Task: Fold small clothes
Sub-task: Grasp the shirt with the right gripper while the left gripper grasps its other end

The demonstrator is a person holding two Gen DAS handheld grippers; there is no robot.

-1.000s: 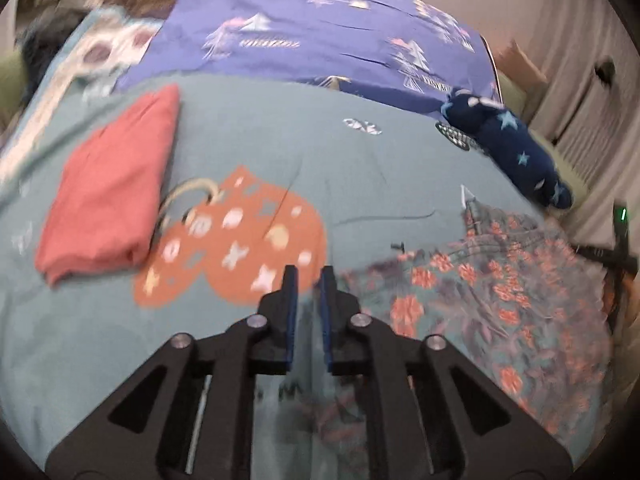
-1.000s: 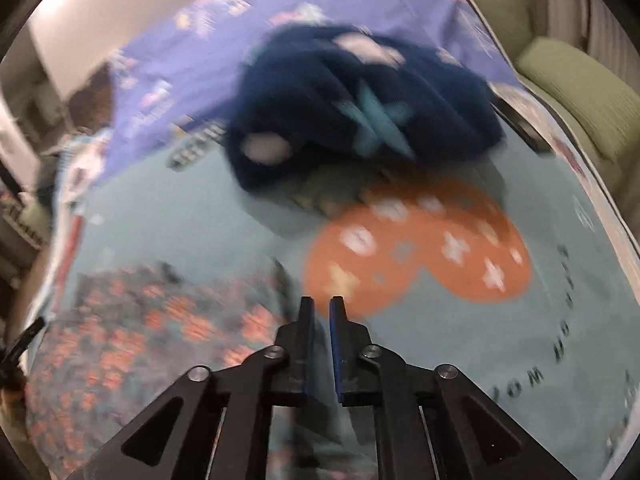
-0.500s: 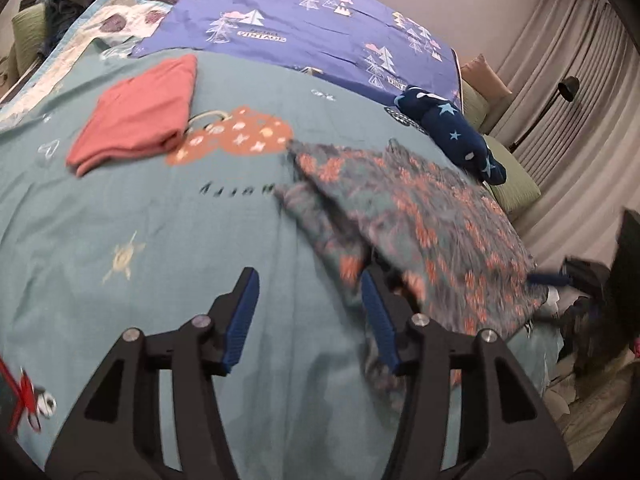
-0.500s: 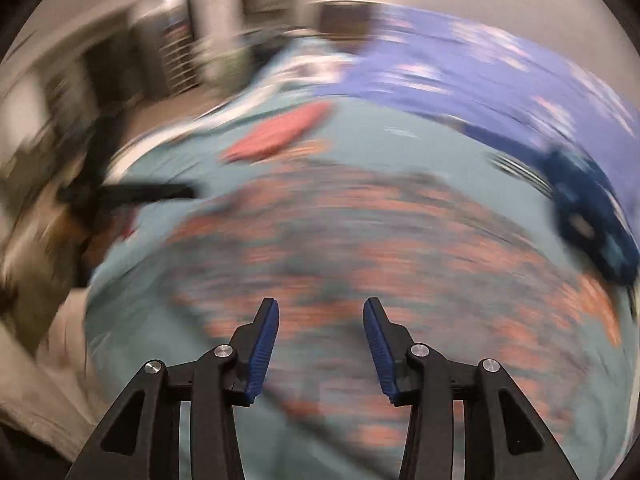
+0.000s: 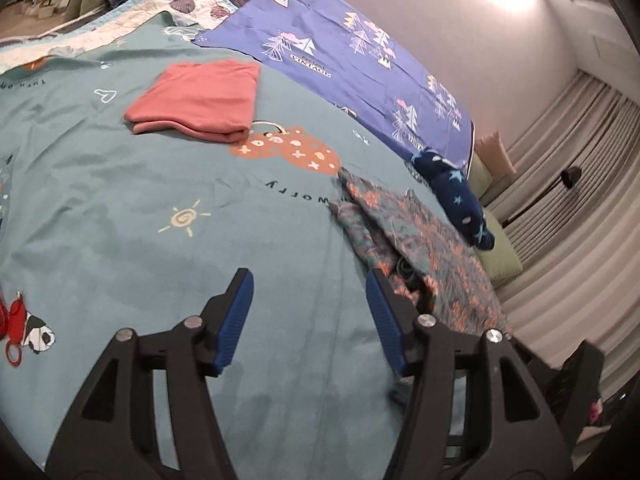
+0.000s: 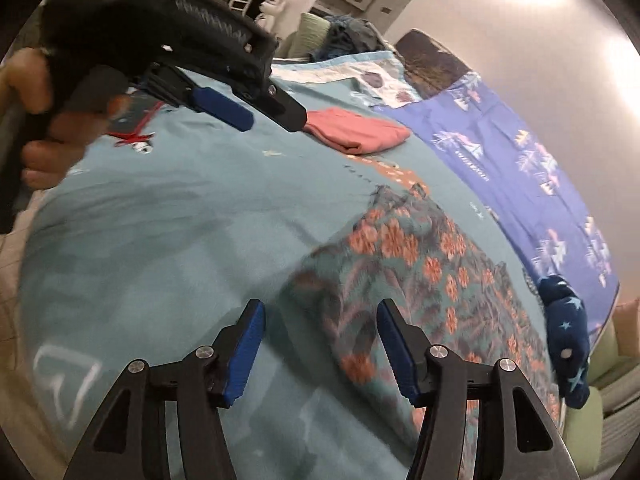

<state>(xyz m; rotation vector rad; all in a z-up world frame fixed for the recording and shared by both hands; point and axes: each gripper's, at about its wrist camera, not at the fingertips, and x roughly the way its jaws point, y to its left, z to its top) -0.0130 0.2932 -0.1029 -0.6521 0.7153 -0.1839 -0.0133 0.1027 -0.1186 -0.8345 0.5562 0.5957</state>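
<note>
A floral garment (image 5: 424, 248) (image 6: 420, 264) lies loose on the teal bedcover (image 5: 160, 200), partly doubled over itself. My left gripper (image 5: 308, 280) hovers over bare cover just left of it. Its jaws are opening with nothing between them. It also shows in the right wrist view as the left gripper (image 6: 272, 118), held by a hand (image 6: 40, 120). My right gripper (image 6: 320, 308) hangs above the garment's near edge. Its jaws are opening and its pads touch no cloth. A folded pink garment (image 5: 200, 96) (image 6: 356, 132) lies further back. A navy star-print garment (image 5: 456, 196) (image 6: 568, 340) rests at the bed's far side.
A purple sheet with tree prints (image 5: 360, 60) (image 6: 520, 160) covers the back of the bed. Beyond the bed's edge are a green cushion (image 5: 500, 268), a floor lamp (image 5: 570, 176) and curtains (image 5: 580, 220). A white quilt (image 5: 180, 4) lies at the back left.
Both grippers went from shut to open. Both drew back from the floral garment, which now lies on the bed. The right view swung round from the navy garment to across the bed.
</note>
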